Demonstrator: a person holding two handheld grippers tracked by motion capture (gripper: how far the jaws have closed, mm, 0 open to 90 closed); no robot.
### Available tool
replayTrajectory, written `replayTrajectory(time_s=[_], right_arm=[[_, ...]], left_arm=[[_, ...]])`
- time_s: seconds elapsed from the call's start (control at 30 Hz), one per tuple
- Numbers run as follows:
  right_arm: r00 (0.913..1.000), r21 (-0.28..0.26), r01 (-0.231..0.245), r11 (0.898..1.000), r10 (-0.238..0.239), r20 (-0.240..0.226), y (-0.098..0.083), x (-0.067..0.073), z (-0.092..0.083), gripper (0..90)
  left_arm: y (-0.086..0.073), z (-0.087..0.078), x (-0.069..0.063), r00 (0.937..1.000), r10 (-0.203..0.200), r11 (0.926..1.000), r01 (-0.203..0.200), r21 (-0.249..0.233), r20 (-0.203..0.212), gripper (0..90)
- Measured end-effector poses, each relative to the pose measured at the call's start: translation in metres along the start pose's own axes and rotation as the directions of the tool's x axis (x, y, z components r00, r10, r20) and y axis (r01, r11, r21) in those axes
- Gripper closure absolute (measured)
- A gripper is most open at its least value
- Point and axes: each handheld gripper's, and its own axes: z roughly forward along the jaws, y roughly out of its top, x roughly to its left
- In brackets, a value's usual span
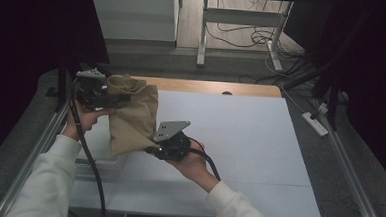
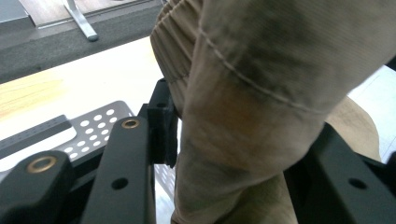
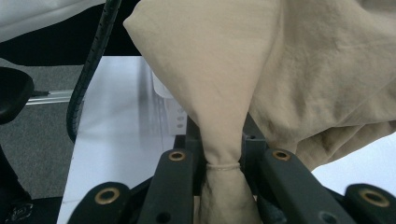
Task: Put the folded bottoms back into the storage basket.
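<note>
A person in white sleeves holds a crumpled tan cotton garment [image 1: 130,116] up between two black two-jaw claws, above a white table [image 1: 258,157].

The left claw [image 1: 112,98] has clamped its jaws on the garment's upper edge, the part with a gathered, ribbed band and a line of stitching. In the left gripper view that bunched cloth [image 2: 261,93] rises straight out from between the jaws and hangs over them, touching both.

The right claw [image 1: 155,147] has closed on the garment's lower corner. In the right gripper view a narrow twisted tail of the cloth [image 3: 224,154] is pinched tight between the two jaws, and the rest spreads upward and to the right of them in loose folds.

From above, the garment spans from one claw to the other, the left claw at its far upper end and the right claw at its near lower end.

Below the garment, beside the left forearm, stands a white perforated plastic basket [image 1: 100,162]; the cloth and arm cover most of it, so its contents cannot be made out. The left gripper view shows a pale perforated surface [image 2: 93,128] just beyond the jaws.

The cloth hides both claws' fingertips.
</note>
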Motion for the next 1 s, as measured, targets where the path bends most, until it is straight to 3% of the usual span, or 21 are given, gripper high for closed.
replayTrajectory(time_s=[0.47, 1.0], right_arm=[[0.9999, 0.002, 0.003, 1.000, -0.003, -0.013, 0.012, 0.001, 0.020, 78.8], [0.9997, 0.014, 0.003, 1.000, -0.003, -0.025, 0.029, 0.003, 0.054, 78.8]], left_arm=[[-0.007, -0.014, 0.016, 0.9995, -0.021, 0.9998, 0.021, -0.002, -0.023, 57.2], [-0.019, -0.030, 0.047, 0.9982, -0.044, 0.9990, 0.044, 0.007, -0.042, 57.2]])
